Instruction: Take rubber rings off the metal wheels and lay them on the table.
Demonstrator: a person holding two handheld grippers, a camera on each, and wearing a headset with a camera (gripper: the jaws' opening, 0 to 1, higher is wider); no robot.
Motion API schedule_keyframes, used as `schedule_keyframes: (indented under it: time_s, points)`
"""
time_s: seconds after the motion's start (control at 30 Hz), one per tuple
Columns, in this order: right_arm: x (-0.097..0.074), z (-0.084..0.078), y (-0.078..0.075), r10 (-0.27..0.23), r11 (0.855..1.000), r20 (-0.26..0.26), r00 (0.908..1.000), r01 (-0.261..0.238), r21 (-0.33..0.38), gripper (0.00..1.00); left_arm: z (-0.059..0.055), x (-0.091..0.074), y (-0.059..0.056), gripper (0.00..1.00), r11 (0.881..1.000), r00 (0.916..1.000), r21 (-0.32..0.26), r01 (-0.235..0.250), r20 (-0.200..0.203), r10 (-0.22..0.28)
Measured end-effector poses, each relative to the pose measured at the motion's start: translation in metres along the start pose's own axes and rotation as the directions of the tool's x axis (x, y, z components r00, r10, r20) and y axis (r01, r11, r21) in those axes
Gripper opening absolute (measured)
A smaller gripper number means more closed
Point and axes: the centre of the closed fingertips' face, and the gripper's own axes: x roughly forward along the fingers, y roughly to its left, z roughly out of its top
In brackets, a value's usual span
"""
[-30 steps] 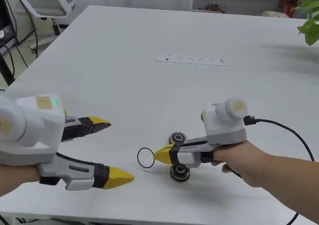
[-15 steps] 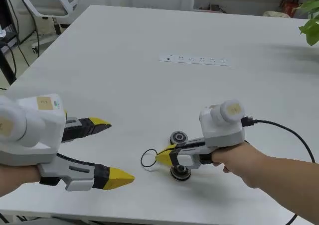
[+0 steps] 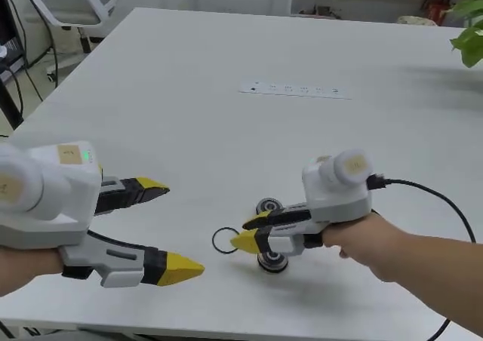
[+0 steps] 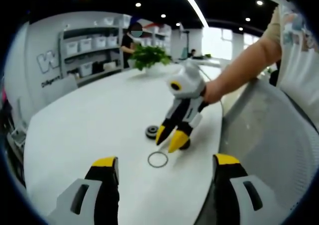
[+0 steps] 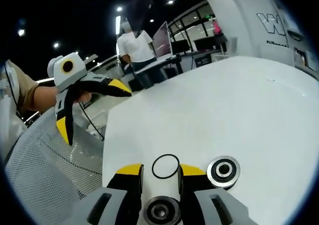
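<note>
A thin black rubber ring (image 3: 224, 241) lies flat on the white table (image 3: 226, 115), just ahead of my right gripper (image 3: 249, 231), whose yellow-tipped jaws stand slightly apart and hold nothing. In the right gripper view the ring (image 5: 165, 166) rests between the jaw tips of that gripper (image 5: 161, 170). One metal wheel (image 5: 223, 170) sits just right of them, and a second wheel (image 5: 160, 210) lies further back between the jaws. In the head view these wheels (image 3: 269, 207) (image 3: 272, 261) flank the gripper. My left gripper (image 3: 167, 226) hovers wide open to the left, apart from the ring (image 4: 158, 159).
A white power strip (image 3: 294, 90) lies across the middle of the table. A black cable (image 3: 445, 205) trails from the right gripper. A green plant (image 3: 469, 32) stands at the far right, and an office chair (image 3: 72, 1) beyond the far left corner.
The right gripper's jaws have parted, letting go of the ring, which stays on the table at their tips. The left gripper has barely moved.
</note>
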Motion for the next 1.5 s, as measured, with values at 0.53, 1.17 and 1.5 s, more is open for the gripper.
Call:
schedule_keyframes:
  time_s: [0.53,1.17,1.5]
  points:
    - [-0.036,0.034,0.007,-0.003,0.998,0.13,0.9915,0.011,-0.066,0.4,0.012,0.011,0.002,0.77,1.0,0.9998,0.022,0.021,-0.003,-0.021]
    - [-0.084,0.029,-0.006,-0.076,0.991,0.19,0.9789,0.095,-0.095,0.46,0.024,0.034,-0.002,0.75,0.996,0.9979,0.061,0.064,-0.016,-0.063]
    - [-0.085,0.004,-0.011,-0.091,0.985,0.147,0.9849,0.111,-0.132,0.44,0.02,0.05,-0.008,0.73,0.992,0.9944,0.078,0.1,-0.042,-0.097]
